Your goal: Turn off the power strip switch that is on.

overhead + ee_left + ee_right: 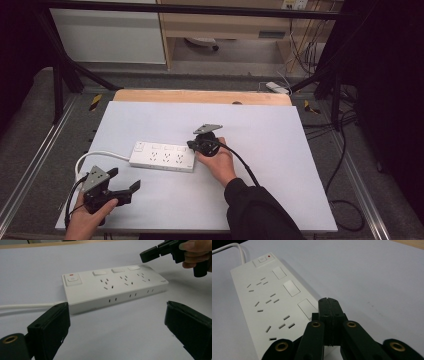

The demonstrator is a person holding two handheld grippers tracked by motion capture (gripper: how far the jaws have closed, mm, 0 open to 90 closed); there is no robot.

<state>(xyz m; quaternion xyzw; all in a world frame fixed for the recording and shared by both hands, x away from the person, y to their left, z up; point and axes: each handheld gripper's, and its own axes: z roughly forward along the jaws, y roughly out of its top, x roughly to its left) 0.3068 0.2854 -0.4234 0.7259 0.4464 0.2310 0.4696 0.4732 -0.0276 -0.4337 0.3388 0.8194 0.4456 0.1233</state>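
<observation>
White table point(280, 165): power strip point(162, 156) lies mid-left. Right gripper point(192, 145) jaws together over strip's end switch point(307, 308); left gripper point(125, 182) jaws apart, near. Risk: off-centre push slides strip

Stands on grey carpet point(30, 120) inside a black metal frame point(200, 9). Backs onto a light wooden shelf unit point(225, 25) and a white cabinet point(110, 35) at far. Trails black cables point(345, 200) along the dim right floor.
</observation>
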